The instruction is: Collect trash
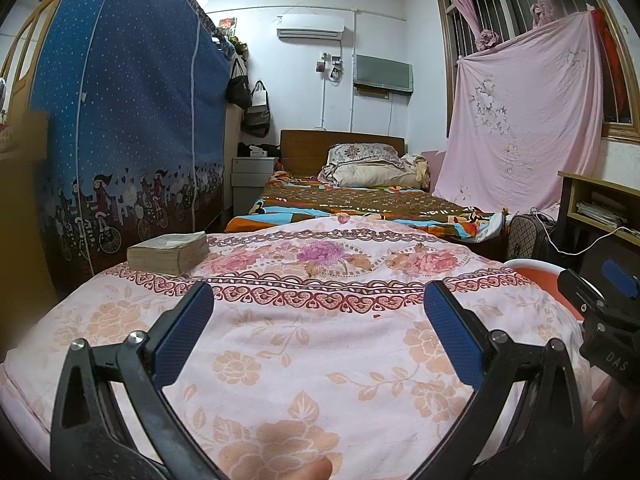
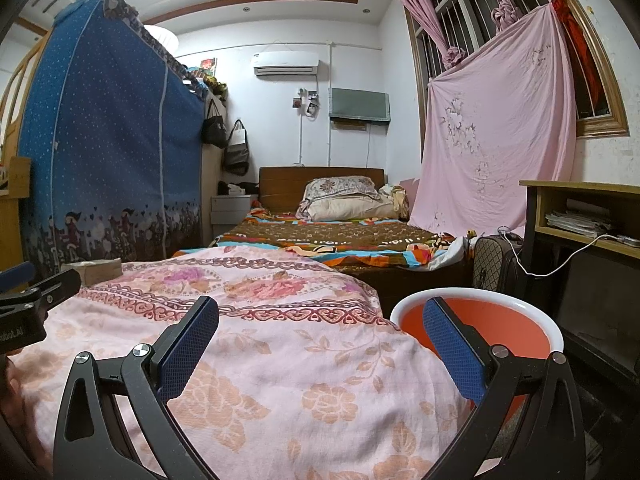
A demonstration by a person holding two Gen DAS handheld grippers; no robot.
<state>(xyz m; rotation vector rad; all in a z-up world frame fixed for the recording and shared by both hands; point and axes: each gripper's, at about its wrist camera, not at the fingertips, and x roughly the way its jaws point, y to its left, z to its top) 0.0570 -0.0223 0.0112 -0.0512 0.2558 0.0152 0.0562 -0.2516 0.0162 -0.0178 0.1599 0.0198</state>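
Note:
My left gripper [image 1: 320, 304] is open and empty above a pink floral cloth [image 1: 320, 344] that covers a raised surface. My right gripper [image 2: 320, 316] is open and empty over the same cloth's [image 2: 280, 360] right edge. An orange bin with a white rim [image 2: 516, 308] stands on the floor right of the cloth, behind my right finger; a sliver of it shows in the left wrist view [image 1: 536, 270]. A tiny dark red speck [image 1: 376, 315] lies on the cloth between my left fingers. I see no other trash.
A thick worn book [image 1: 168, 254] lies at the cloth's far left. A bed [image 2: 328, 240] lies beyond. A blue fabric wardrobe [image 2: 108, 152] stands left. A desk [image 2: 584, 216], a checked bag [image 2: 494, 266] and a white cable [image 2: 560, 262] are right.

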